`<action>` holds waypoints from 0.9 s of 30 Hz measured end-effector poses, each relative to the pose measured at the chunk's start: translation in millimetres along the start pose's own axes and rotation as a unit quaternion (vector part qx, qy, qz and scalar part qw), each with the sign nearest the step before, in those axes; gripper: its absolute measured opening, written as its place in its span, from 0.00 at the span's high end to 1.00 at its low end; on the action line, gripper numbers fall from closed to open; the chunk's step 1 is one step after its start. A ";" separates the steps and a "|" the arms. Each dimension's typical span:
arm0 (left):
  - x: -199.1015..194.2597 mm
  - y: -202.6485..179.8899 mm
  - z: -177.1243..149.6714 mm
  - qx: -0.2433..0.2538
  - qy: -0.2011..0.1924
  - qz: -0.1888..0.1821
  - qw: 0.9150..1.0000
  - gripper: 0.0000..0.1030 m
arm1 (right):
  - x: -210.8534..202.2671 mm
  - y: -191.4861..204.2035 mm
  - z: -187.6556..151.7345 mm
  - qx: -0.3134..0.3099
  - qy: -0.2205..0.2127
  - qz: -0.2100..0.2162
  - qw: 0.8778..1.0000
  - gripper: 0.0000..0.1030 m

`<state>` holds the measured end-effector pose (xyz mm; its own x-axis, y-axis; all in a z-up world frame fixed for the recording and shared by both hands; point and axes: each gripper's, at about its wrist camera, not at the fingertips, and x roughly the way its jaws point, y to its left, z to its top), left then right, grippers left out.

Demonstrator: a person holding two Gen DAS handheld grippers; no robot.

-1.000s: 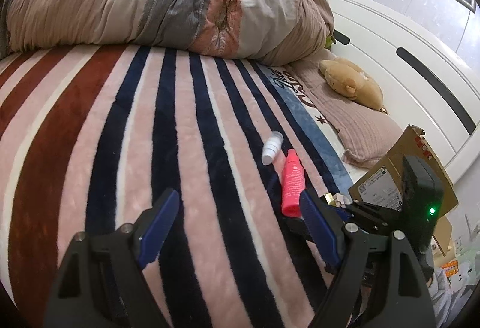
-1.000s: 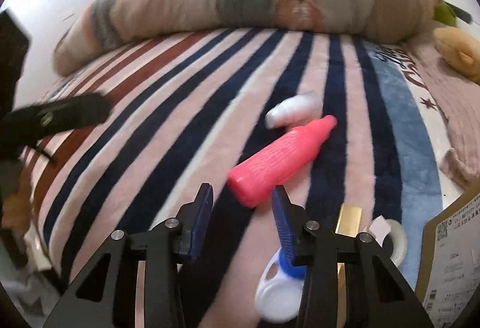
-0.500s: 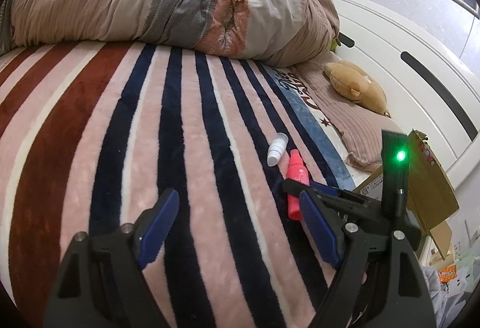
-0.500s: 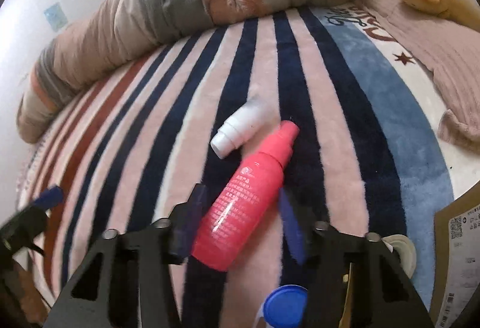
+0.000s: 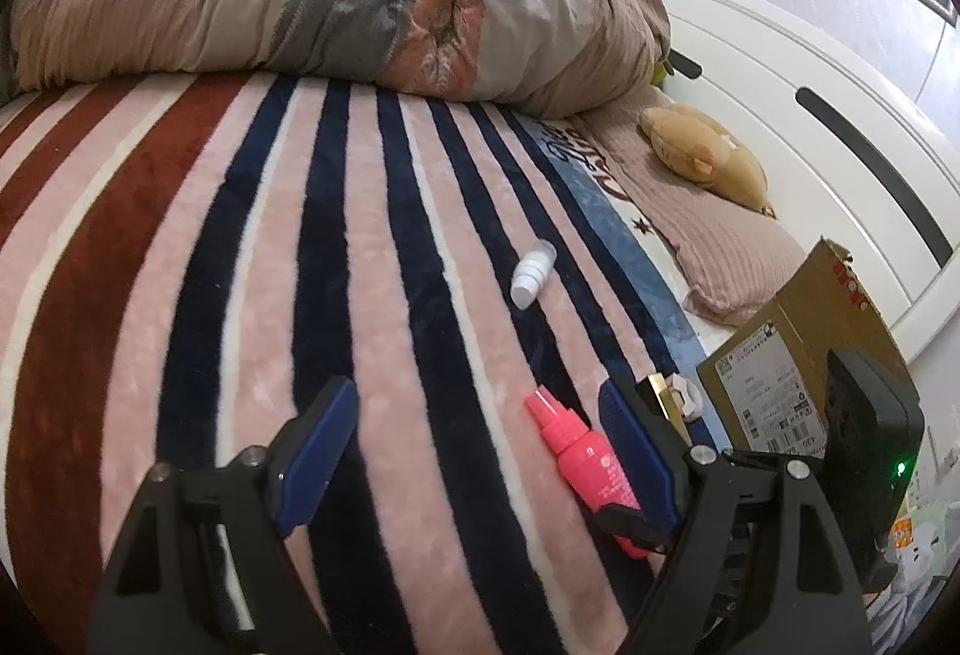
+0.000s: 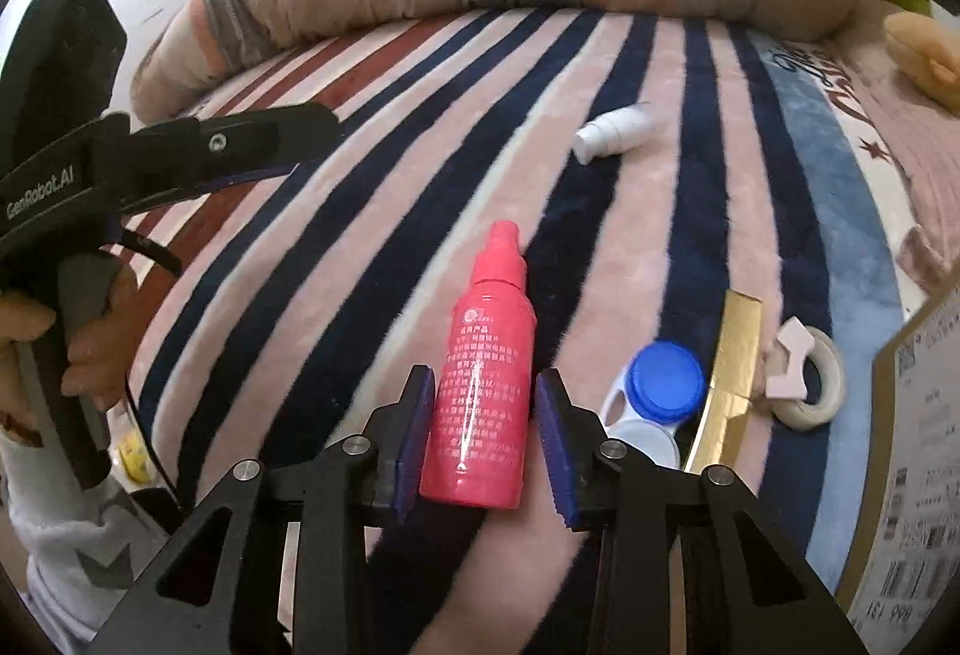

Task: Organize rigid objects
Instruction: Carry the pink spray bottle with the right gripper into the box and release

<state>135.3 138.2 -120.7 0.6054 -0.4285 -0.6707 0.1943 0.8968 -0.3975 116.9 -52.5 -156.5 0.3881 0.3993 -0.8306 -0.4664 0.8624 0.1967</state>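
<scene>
The fleecy blanket striped in pink, navy and dark red (image 6: 372, 211) covers the bed and carries everything; at its right edge stands the brown cardboard box with a printed label (image 5: 780, 379), probably where the things are to go; the left gripper (image 5: 474, 451) hangs spread wide over bare stripes, holding nothing; the right gripper (image 6: 483, 433) has its blue pads either side of the glossy pink plastic spray bottle (image 6: 489, 385), which lies on the blanket nozzle pointing away; a sliver of gap shows at each pad, so the claw looks parted, not yet pinching. The bottle seems light, stiff and slippery; the broad lower body, where the pads stand, is the safest hold, since the tapering neck could squirt out. Just right of it lie a white contact-lens case with a blue cap (image 6: 660, 391), a gold strip (image 6: 735, 355) and a tape ring (image 6: 816, 379); farther off lies a small white plastic bottle (image 6: 612, 133).
</scene>
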 end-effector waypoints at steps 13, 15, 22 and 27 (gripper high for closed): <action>13.5 -31.3 -1.4 0.025 0.034 -0.064 0.997 0.22 | -15.7 3.9 -1.3 -0.007 -0.048 -0.017 0.999 0.74; 7.7 -43.2 -2.7 0.032 0.032 -0.099 0.994 0.22 | -35.1 8.4 -0.1 -0.016 -0.064 -0.005 0.998 0.74; -28.4 -100.2 6.0 0.047 -0.002 -0.173 0.984 0.37 | -117.7 14.8 -5.5 -0.044 -0.147 0.037 0.987 0.74; -51.8 -146.4 18.9 0.072 -0.021 -0.187 0.979 0.62 | -168.9 -0.5 -15.7 -0.048 -0.214 0.049 0.974 0.74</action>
<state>90.1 31.2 -15.9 0.5006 -0.7285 -0.4676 0.5146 0.6848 -0.5160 39.1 -125.2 -24.5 0.6250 0.5885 -0.5128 -0.5813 0.7894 0.1975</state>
